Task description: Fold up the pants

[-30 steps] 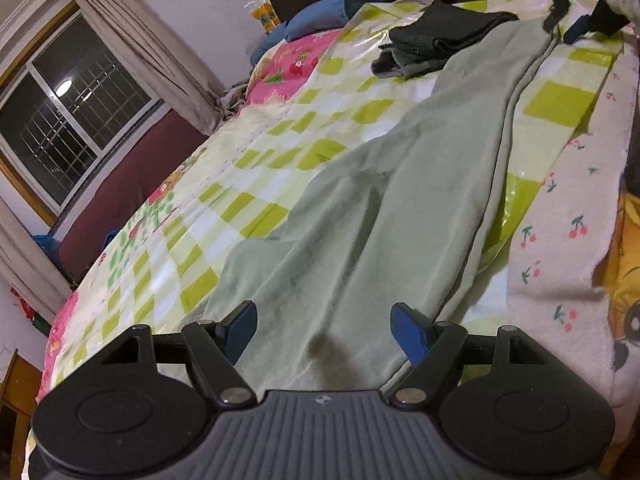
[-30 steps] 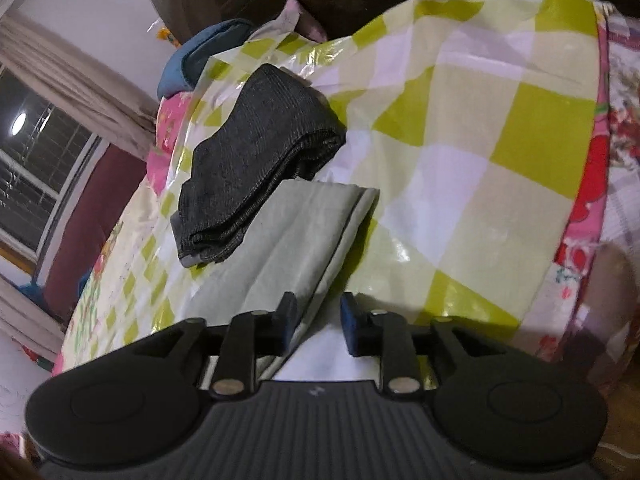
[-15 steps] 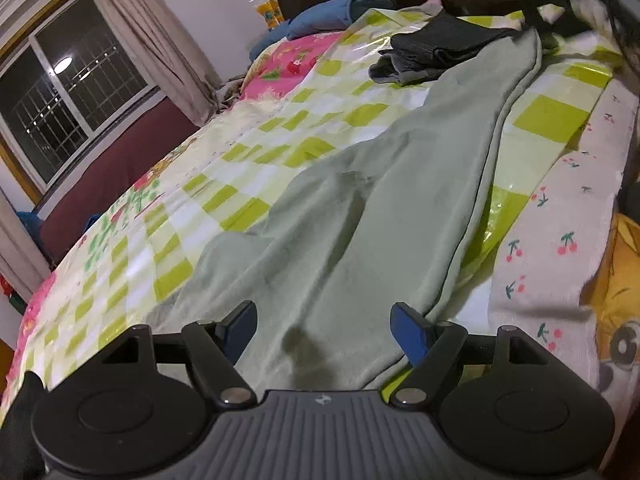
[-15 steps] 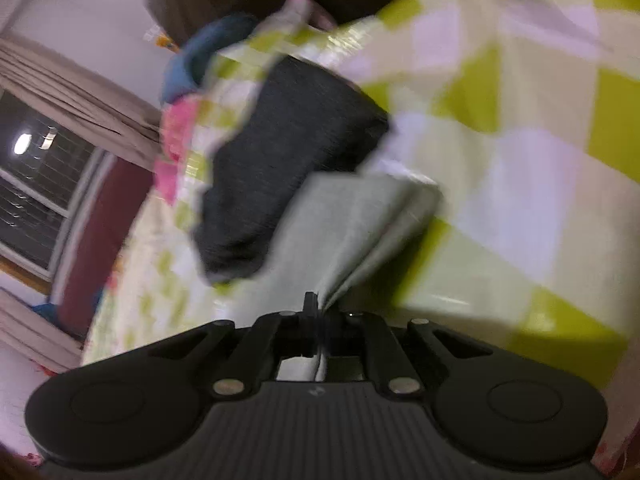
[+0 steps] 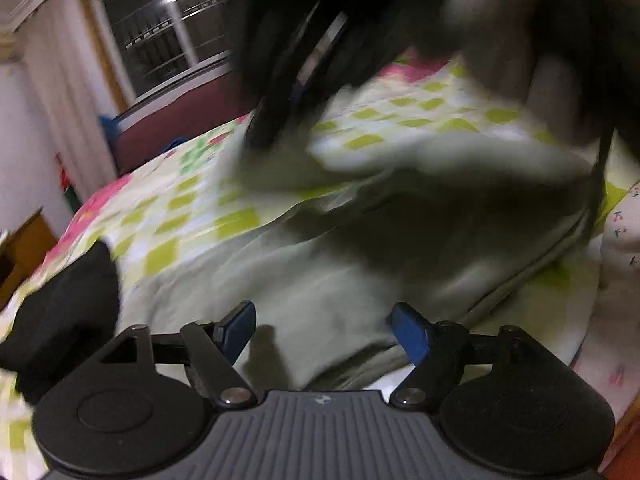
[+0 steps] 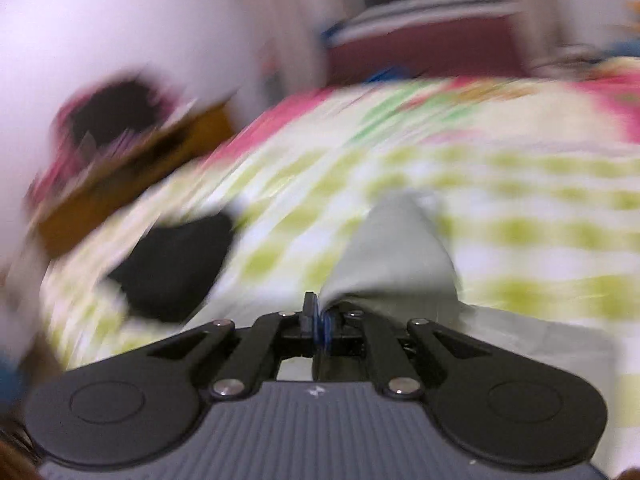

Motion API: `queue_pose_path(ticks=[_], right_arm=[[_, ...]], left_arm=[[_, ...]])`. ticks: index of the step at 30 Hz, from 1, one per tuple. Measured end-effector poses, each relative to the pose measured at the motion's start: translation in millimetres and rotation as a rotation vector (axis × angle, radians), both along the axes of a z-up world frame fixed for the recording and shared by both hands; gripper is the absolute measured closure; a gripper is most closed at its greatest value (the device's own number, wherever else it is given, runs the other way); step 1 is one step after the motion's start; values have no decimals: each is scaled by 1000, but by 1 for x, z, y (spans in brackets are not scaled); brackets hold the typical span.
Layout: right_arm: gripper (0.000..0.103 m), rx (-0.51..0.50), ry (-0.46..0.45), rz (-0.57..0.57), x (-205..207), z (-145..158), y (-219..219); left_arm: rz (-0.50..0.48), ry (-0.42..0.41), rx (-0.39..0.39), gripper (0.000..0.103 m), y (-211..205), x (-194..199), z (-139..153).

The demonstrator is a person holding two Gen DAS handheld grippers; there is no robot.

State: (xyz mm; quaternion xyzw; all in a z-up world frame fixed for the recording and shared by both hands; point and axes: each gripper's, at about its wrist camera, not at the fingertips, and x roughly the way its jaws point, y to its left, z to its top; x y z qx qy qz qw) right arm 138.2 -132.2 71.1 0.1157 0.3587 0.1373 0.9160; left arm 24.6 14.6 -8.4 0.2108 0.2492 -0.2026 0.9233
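Pale green pants (image 5: 320, 280) lie along the bed on a yellow-green checked sheet (image 5: 168, 216). My left gripper (image 5: 324, 330) is open, its blue-padded fingers either side of the near end of the pants. My right gripper (image 6: 319, 322) is shut on the leg end of the pants (image 6: 396, 252) and holds it lifted over the bed. In the left wrist view the right gripper (image 5: 280, 92) is a dark blur carrying the raised leg end (image 5: 400, 160) over the rest of the pants.
A black folded garment (image 5: 60, 312) lies on the bed left of the pants, also in the right wrist view (image 6: 176, 268). A cherry-print cloth (image 5: 616, 264) lies at the right. A window (image 5: 160, 44) and a wooden piece of furniture (image 6: 132, 180) stand beyond the bed.
My right gripper closed on the leg end and swung it back across the bed toward the left gripper, folding the pants over. Both views have turned toward the window side.
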Motion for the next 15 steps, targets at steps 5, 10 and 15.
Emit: queue_pose_path(ticks=[5, 10, 15], right_arm=[[98, -115, 133, 130, 24, -59, 86], [98, -172, 134, 125, 20, -54, 94], [98, -80, 96, 33, 29, -29, 82]], left_arm=[[36, -1, -45, 13, 24, -3, -4], [41, -10, -89, 13, 36, -1, -2], [92, -37, -131, 13, 52, -2, 3]])
